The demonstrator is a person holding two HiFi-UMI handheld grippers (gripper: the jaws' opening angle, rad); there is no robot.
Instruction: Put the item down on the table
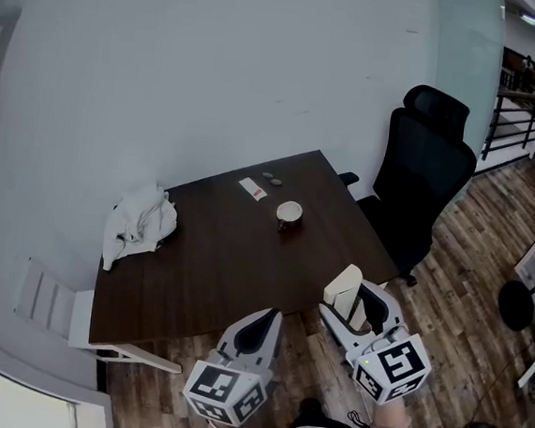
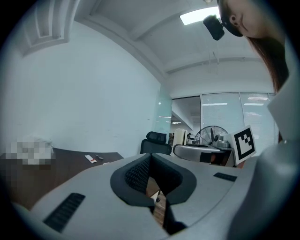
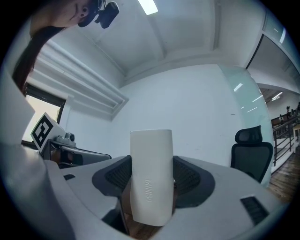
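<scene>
My right gripper (image 3: 151, 180) is shut on a white rounded case (image 3: 151, 176), which stands upright between the jaws. In the head view the white case (image 1: 343, 289) and right gripper (image 1: 355, 303) hover off the dark brown table's (image 1: 216, 260) front right corner, above the wood floor. My left gripper (image 1: 258, 328) hangs at the table's front edge. In its own view the left gripper (image 2: 149, 180) is shut, its dark pads (image 2: 136, 173) meeting with nothing between them.
On the table lie a crumpled white cloth (image 1: 138, 221) at the left, a small cup (image 1: 289, 212), a white card (image 1: 253, 189) and small dark items (image 1: 270, 177) at the back. A black office chair (image 1: 420, 176) stands to the right. A white chair (image 1: 56, 306) sits at the left.
</scene>
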